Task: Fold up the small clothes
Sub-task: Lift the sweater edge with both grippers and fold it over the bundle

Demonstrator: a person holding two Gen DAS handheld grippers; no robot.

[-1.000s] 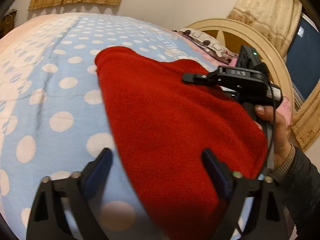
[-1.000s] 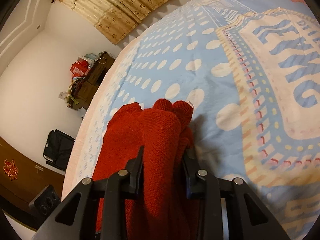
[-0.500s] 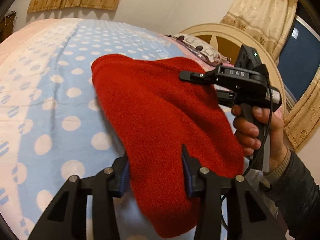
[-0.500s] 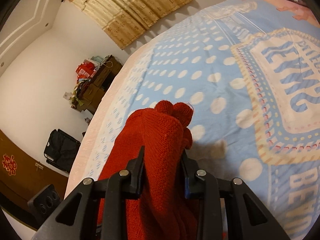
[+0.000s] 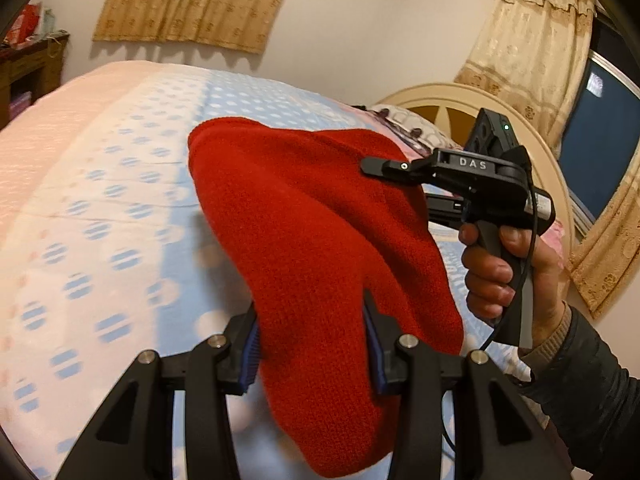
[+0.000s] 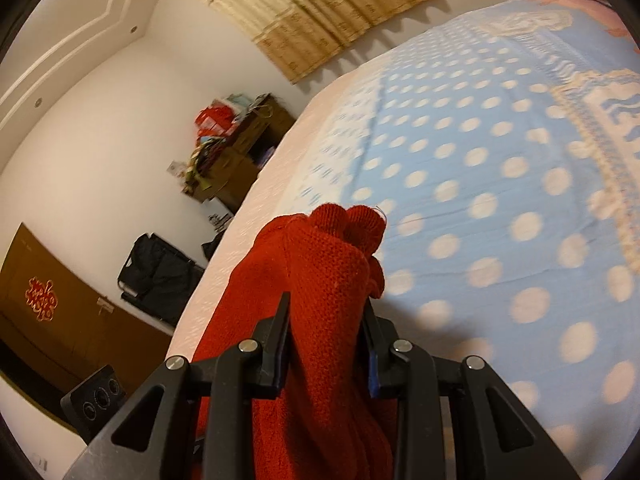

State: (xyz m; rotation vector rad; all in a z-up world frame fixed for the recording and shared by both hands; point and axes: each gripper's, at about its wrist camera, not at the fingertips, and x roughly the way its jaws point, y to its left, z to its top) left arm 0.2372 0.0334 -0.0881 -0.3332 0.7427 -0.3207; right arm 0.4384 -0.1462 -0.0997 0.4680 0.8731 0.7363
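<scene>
A red knitted garment hangs in the air above the bed, stretched between my two grippers. My left gripper is shut on its near edge, the blue pads pressing the cloth from both sides. In the left wrist view the right gripper, held by a hand, grips the far side of the cloth. The right wrist view shows my right gripper shut on a bunched fold of the red garment, which droops below the fingers.
Below lies a bed with a blue polka-dot blanket and a pink border. A cream headboard and a pillow stand at the far right. A cluttered dresser, a black bag and a brown cabinet line the wall.
My left gripper closed on the garment's near edge. Both grippers then rose, lifting the red cloth off the blanket. The right gripper kept its hold throughout.
</scene>
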